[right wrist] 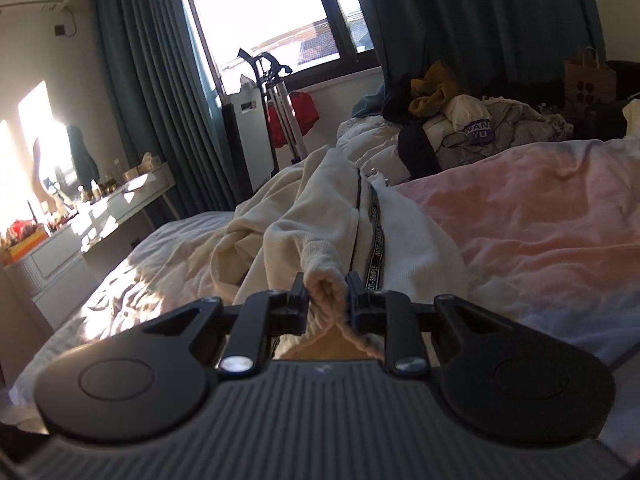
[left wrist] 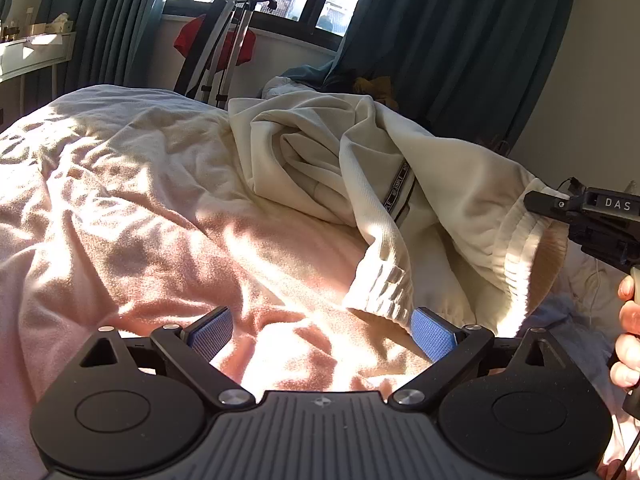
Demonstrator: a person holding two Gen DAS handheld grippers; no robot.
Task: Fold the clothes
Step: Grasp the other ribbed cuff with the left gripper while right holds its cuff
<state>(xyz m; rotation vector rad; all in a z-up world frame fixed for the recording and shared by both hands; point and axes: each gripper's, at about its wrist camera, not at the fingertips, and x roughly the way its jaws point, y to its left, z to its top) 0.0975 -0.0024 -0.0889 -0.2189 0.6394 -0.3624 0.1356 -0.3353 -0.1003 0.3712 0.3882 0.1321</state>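
Left wrist view: your left gripper (left wrist: 324, 330) has its fingers spread wide over the pink bed (left wrist: 120, 208), holding nothing — the cream garment (left wrist: 328, 152) lies crumpled just ahead.
Right wrist view: your right gripper (right wrist: 327, 300) pinches the garment's ribbed edge.
Handling: soft, limp, thick — take the nearest ribbed hem next.
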